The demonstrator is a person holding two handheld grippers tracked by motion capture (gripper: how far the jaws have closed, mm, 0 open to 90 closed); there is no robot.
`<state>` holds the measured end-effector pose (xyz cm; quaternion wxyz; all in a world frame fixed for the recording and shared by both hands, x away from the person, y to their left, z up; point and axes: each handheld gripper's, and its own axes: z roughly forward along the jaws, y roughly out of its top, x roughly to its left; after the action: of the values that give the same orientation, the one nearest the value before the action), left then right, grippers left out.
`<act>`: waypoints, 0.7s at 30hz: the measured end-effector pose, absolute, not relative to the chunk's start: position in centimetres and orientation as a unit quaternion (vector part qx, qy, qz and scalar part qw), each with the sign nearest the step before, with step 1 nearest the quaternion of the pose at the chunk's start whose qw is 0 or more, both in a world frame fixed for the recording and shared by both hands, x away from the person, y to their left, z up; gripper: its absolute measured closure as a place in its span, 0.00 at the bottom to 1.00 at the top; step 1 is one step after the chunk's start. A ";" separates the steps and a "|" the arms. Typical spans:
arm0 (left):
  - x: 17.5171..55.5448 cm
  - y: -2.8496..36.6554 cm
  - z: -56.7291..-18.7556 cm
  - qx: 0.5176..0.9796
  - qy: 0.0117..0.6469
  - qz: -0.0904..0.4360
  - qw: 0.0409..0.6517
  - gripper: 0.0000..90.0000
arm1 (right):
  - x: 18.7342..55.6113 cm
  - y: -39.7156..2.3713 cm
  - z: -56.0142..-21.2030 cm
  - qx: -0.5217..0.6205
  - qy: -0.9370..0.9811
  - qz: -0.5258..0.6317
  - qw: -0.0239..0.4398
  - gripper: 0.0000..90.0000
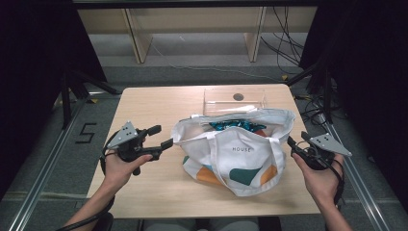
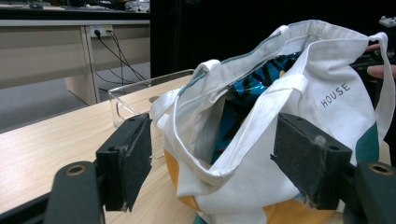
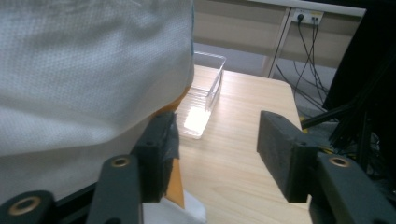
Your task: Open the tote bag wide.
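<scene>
Evidently the white tote bag [image 1: 240, 151] lay between both hand-held grippers on the counter [image 1: 159, 103], left hand-held gripper [image 1: 162, 137] wide open at its rim, right hand-held gripper [image 1: 292, 143] open beside its side, so closing on fabric seemed next.

From my R gripper [image 3: 212, 154] cam: fingers spread wide, nothing between them. L-side finger [image 3: 156, 154] sits against the white bag [image 3: 88, 70] cloth, w/ an orange patch of the bag just beside it; can't tell if it's pressing in. Other finger [image 3: 285, 154] hangs over bare wood table [image 3: 238, 140]. Bag covers most of the upper left. Past it, a clear plastic tray [image 3: 208, 93] on the table, near the far edge. Behind: wall outlet [image 3: 306, 17] w/ black cables [image 3: 308, 51] dropping down.
</scene>
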<state>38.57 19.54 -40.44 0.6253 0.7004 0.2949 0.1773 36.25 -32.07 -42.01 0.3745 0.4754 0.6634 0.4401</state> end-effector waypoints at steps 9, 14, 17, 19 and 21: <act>38.1 18.9 -39.4 0.692 0.288 0.174 0.639 0.43 | 36.3 -32.6 -42.1 0.482 0.661 0.435 0.377 0.63; 37.9 17.9 -38.8 0.703 0.260 0.167 0.640 0.53 | 36.2 -32.4 -42.1 0.491 0.654 0.432 0.381 0.66; 37.9 17.1 -38.4 0.705 0.263 0.159 0.639 0.55 | 36.2 -32.4 -42.1 0.492 0.652 0.434 0.381 0.66; 37.9 16.3 -38.2 0.708 0.261 0.154 0.638 0.58 | 36.1 -32.4 -42.1 0.492 0.650 0.434 0.383 0.66; 37.9 15.5 -38.0 0.721 0.255 0.151 0.626 0.57 | 36.1 -32.5 -42.0 0.490 0.655 0.430 0.381 0.66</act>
<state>37.95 15.51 -37.97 0.6261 0.7211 0.2553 0.1513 36.06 -32.46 -42.00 0.3806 0.4903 0.6553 0.4304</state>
